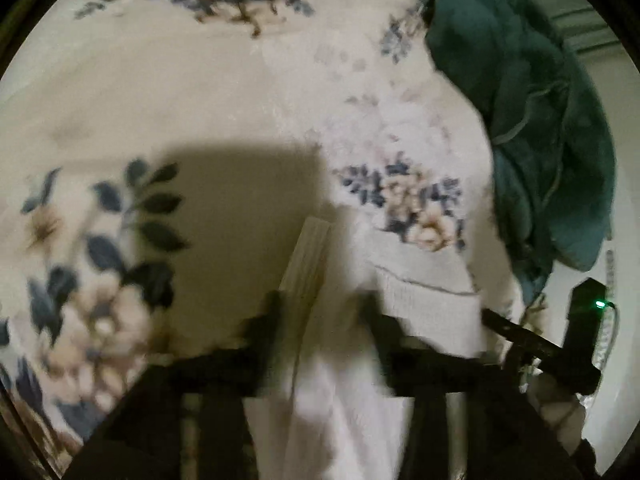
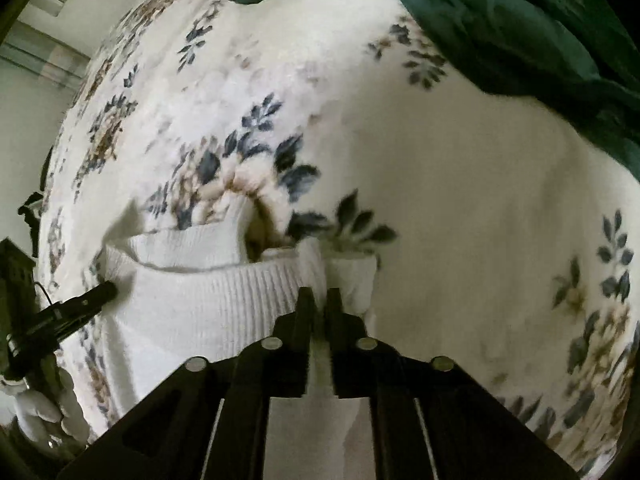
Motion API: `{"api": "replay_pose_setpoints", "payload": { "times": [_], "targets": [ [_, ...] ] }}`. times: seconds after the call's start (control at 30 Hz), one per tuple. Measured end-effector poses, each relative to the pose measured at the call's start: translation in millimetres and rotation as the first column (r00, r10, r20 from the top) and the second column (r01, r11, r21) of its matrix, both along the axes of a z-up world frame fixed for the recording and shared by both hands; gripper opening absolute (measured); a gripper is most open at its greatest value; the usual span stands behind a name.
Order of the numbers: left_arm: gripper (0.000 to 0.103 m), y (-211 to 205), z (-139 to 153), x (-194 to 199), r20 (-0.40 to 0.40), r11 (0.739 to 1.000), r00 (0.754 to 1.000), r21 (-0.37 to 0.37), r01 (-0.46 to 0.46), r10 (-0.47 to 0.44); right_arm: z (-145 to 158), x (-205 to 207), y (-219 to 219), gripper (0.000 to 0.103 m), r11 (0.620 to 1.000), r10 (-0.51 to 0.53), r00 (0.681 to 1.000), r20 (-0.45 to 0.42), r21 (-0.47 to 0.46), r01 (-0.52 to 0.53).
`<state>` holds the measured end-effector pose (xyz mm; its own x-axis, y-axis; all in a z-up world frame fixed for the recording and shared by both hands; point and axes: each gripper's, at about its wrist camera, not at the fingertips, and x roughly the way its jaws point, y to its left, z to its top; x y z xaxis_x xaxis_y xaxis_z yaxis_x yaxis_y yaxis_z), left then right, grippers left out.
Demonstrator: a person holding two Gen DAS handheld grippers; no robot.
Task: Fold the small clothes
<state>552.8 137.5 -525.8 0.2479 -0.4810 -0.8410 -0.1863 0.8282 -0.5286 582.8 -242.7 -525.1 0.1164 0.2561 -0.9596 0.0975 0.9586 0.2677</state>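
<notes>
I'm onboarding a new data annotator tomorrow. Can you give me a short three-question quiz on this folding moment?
1. True or false: the right gripper has its fingers closed on the ribbed edge of the white knitted sweater.
2. Multiple choice: the dark green crumpled garment lies (A) on top of the white sweater, (B) apart from it, farther back on the cream blanket with blue flowers, (C) in the left gripper.
3. Fill in: in the right wrist view, the left gripper's tip meets the sweater at its ____ edge.

Key: 1 true; 2 B; 3 left.
</notes>
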Motion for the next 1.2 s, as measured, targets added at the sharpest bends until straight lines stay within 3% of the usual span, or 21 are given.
{"api": "replay_pose_setpoints", "payload": {
  "times": [0.07, 0.17, 0.2, 0.23, 0.27, 0.33, 0.4, 0.47, 0.5, 0.6, 0.73, 0.83, 0.87, 0.9, 0.93, 0.97, 1.07, 1.1, 1.13, 1.17, 1.2],
  "targets": [
    [0.060, 2.9, 8.2, -16.4, 0.016, 0.999, 1.000, 0.033, -0.008, 0.007, 3.4, -5.9, -6.3, 0.021, 1.000, -0.020, 1.000, -0.008, 0.015, 0.020],
    [0.059, -10.5, 2.6, -32.5, -0.007, 0.991, 0.997, 0.107, 0.082, -0.081, 8.8, -13.5, -12.2, 0.035, 0.998, -0.046, 0.999, -0.016, 0.038, 0.046],
    [0.057, -19.1, -1.4, -37.7, -0.013, 0.980, 0.991, 0.143, 0.135, -0.134, 9.5, -15.5, -13.2, 0.035, 0.998, -0.050, 0.999, -0.018, 0.043, 0.051],
    [0.052, -27.2, -4.4, -39.5, -0.015, 0.971, 0.986, 0.171, 0.169, -0.169, 9.3, -17.4, -12.5, 0.035, 0.998, -0.049, 0.999, -0.022, 0.046, 0.050],
    [0.016, -33.9, -6.9, -42.7, -0.006, 0.962, 0.980, 0.190, 0.198, -0.201, 9.0, -17.9, -12.1, 0.035, 0.998, -0.047, 0.999, -0.025, 0.046, 0.048],
    [0.009, -42.2, -1.3, -48.7, 0.029, 0.947, 0.975, 0.247, 0.205, -0.219, 5.3, -21.5, -10.6, 0.035, 0.999, -0.035, 0.999, -0.029, 0.039, 0.036],
    [0.008, -35.5, 15.4, -57.0, 0.089, 0.954, 0.980, 0.260, 0.149, -0.178, 5.4, -23.6, -6.5, 0.034, 0.999, -0.026, 1.000, -0.014, 0.022, 0.026],
    [0.008, -24.0, 25.3, -67.7, 0.119, 0.964, 0.986, 0.252, 0.082, -0.115, 9.4, -24.1, -3.8, 0.013, 1.000, -0.015, 1.000, 0.021, -0.001, 0.016],
    [0.008, -14.2, 27.5, -74.6, 0.122, 0.971, 0.990, 0.238, 0.039, -0.069, 10.4, -24.9, -2.7, 0.008, 1.000, -0.006, 1.000, 0.030, -0.019, 0.006],
    [0.008, 5.7, 13.2, -84.1, 0.063, 0.985, 0.998, 0.167, -0.037, 0.027, 11.5, -23.8, -2.0, 0.006, 0.998, 0.005, 0.999, 0.051, -0.062, -0.002],
    [0.008, 19.7, -1.9, -82.4, -0.001, 0.985, 0.997, 0.154, -0.076, 0.077, 10.7, -19.4, 0.2, 0.006, 0.997, 0.014, 0.999, 0.039, -0.070, -0.011],
    [0.013, 23.6, 3.3, -75.0, -0.002, 0.984, 0.997, 0.163, -0.076, 0.077, 13.2, -14.5, -1.1, 0.008, 1.000, 0.009, 1.000, 0.001, -0.009, -0.009],
    [0.030, 23.0, 5.7, -71.4, 0.007, 0.986, 0.997, 0.147, -0.075, 0.075, 14.1, -12.9, -2.3, 0.015, 1.000, 0.004, 1.000, -0.006, 0.002, -0.004],
    [0.060, 21.8, 7.0, -64.8, 0.016, 0.988, 0.997, 0.133, -0.074, 0.073, 14.7, -11.5, -2.3, 0.022, 1.000, 0.005, 1.000, -0.004, 0.008, -0.005],
    [0.067, 18.6, 7.6, -59.2, 0.023, 0.989, 0.997, 0.128, -0.070, 0.068, 14.3, -10.1, -2.3, 0.039, 1.000, 0.007, 1.000, -0.001, 0.013, -0.007],
    [0.067, 12.9, 8.1, -50.3, 0.034, 0.992, 0.998, 0.112, -0.055, 0.052, 12.2, -8.4, -2.6, 0.046, 1.000, 0.005, 1.000, -0.002, 0.015, -0.005],
    [0.067, -14.3, -0.3, -16.7, 0.038, 0.991, 0.998, 0.126, 0.039, -0.044, -0.2, -3.5, 0.3, 0.045, 0.999, 0.005, 0.999, -0.032, 0.036, -0.003],
    [0.063, -26.7, -5.6, -4.5, 0.043, 0.988, 0.995, 0.131, 0.083, -0.090, -1.7, -3.0, 2.5, 0.041, 0.999, 0.013, 1.000, -0.024, 0.032, -0.012],
    [0.048, -34.8, -8.6, 2.1, 0.057, 0.986, 0.991, 0.128, 0.111, -0.119, 0.8, -4.0, 4.8, 0.014, 1.000, 0.024, 1.000, 0.009, 0.020, -0.024],
    [0.006, -44.9, -14.1, 9.3, 0.061, 0.982, 0.985, 0.111, 0.151, -0.158, 2.6, -3.8, 7.5, 0.005, 0.999, 0.039, 0.999, 0.026, 0.006, -0.039],
    [0.005, -48.5, -16.0, 12.0, 0.058, 0.981, 0.984, 0.106, 0.164, -0.171, 7.0, -4.3, 9.3, 0.005, 0.999, 0.048, 0.998, 0.045, -0.009, -0.048]
  ]
}}
